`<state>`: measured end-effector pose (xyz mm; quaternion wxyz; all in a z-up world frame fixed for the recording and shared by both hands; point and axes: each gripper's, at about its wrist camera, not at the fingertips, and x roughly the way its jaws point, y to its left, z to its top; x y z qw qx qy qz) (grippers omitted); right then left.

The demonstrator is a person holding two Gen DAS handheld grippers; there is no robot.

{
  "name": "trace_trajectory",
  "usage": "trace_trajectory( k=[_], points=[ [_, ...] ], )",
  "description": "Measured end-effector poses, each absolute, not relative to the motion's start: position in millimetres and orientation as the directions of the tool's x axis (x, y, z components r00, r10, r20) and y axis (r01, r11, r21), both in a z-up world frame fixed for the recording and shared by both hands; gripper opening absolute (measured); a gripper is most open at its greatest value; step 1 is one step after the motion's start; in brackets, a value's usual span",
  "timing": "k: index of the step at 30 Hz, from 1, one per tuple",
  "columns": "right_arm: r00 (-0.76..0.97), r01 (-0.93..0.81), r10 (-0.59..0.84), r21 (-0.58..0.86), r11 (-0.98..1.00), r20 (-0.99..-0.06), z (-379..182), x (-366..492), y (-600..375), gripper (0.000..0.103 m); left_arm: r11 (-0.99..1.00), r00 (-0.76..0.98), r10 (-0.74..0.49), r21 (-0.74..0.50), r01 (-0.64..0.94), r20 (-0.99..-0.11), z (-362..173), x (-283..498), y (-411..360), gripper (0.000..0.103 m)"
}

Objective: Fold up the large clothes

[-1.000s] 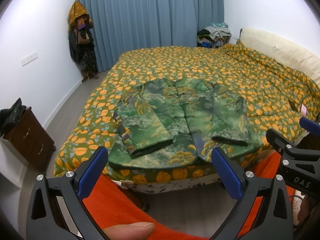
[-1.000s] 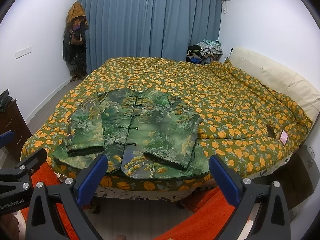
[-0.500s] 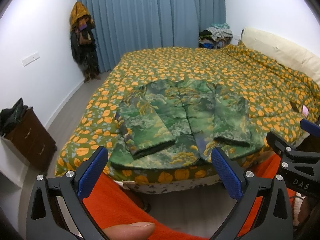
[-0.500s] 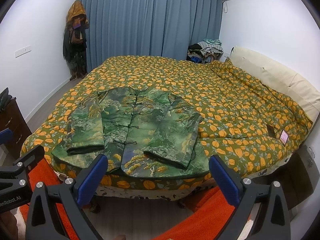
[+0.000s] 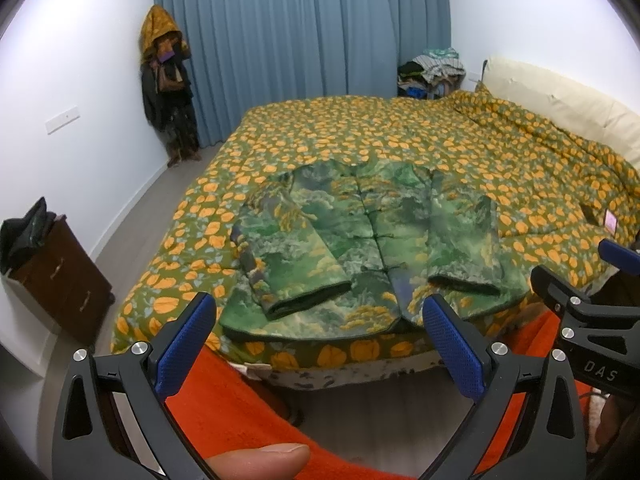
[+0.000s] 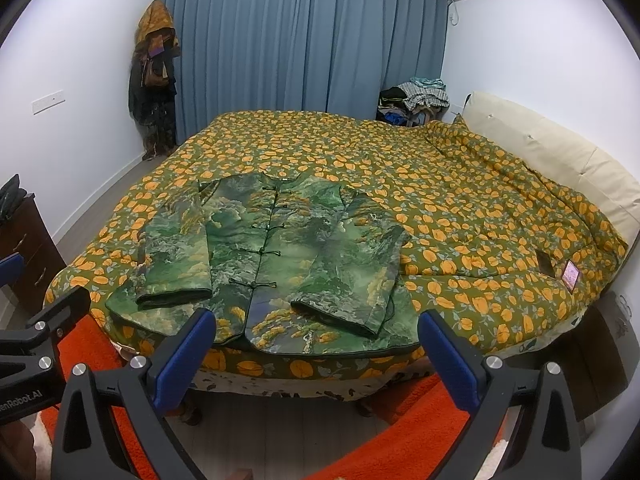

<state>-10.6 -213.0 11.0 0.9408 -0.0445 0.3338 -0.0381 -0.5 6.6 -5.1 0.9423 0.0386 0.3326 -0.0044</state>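
Matt printed cloth jacket (image 6: 276,256)

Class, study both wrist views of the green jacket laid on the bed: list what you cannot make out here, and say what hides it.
- Jacket back: hidden in both views; it lies front up on the bed.
- Chest panels: partly covered by both folded-in sleeves.
- Dark cabinet: cut by the right wrist view's left edge.
- Small pink item: too small to identify.
- Clothes pile by the curtain: too far to tell apart.
- Left gripper, right gripper: bases cut off below.
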Motion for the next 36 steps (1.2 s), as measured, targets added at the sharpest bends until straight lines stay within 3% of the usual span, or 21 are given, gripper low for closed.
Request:
trace_trajectory(
  k=[26,36],
  points=[
    [0.775,0.071,-0.111,-0.09,0.993,-0.622,9,-11,-220,0.102,0.999,0.779,-0.026,0.003,0.036,-0.627,-4,1,19,0.103],
    [0.773,0.076,-0.111,-0.083,0.994,-0.625,7,-11,-218,0.102,0.998,0.776,-0.018,0.029,0.047,-0.631,-5,1,13,0.103]
  ],
)
